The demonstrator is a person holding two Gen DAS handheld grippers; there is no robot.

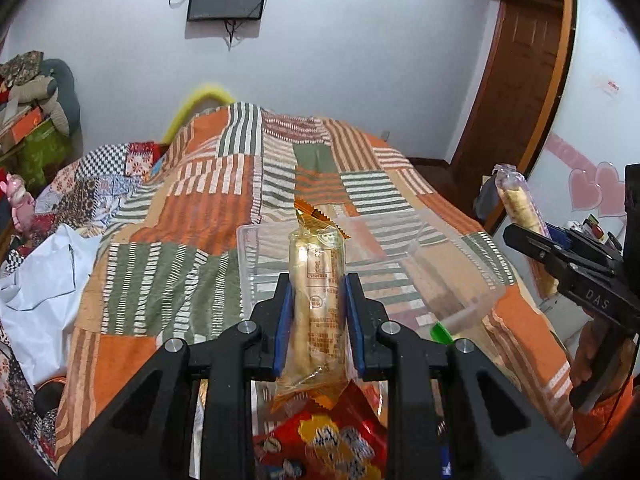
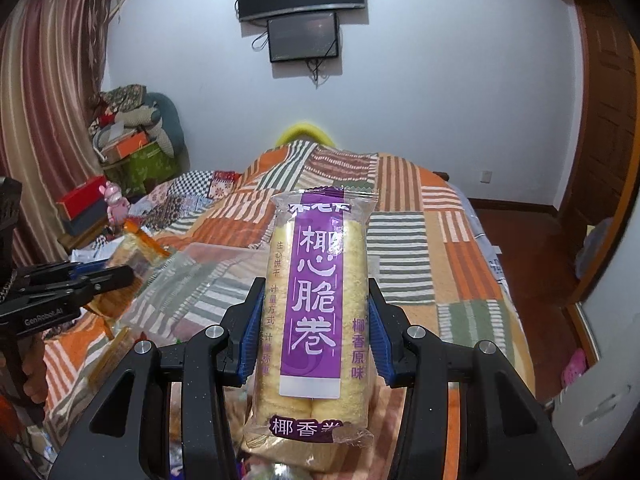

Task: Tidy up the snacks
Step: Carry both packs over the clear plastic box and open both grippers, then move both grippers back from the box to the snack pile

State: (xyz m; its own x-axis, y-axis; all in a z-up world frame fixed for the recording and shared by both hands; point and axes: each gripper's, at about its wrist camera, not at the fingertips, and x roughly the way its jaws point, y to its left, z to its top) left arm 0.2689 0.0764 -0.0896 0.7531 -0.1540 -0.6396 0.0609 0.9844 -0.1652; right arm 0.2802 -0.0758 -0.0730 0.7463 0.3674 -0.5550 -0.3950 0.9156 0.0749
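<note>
My left gripper (image 1: 316, 292) is shut on an orange-wrapped roll snack (image 1: 316, 280) held upright above the near edge of a clear plastic box (image 1: 256, 268) on the bed. My right gripper (image 2: 316, 304) is shut on a purple-labelled coconut crisp roll pack (image 2: 320, 300), also upright. The right gripper with its pack (image 1: 520, 208) shows at the right of the left wrist view. The left gripper (image 2: 116, 276) with its orange snack (image 2: 136, 248) shows at the left of the right wrist view, beside the clear box (image 2: 208, 276). A red snack bag (image 1: 320, 440) lies under the left gripper.
The bed has an orange, green and white patchwork cover (image 1: 192, 216). A white bag (image 1: 44, 280) lies at its left. Piled boxes and cushions (image 2: 132, 136) stand at the far left. Screens (image 2: 300, 0) hang on the wall. A wooden door (image 1: 516, 80) is at the right.
</note>
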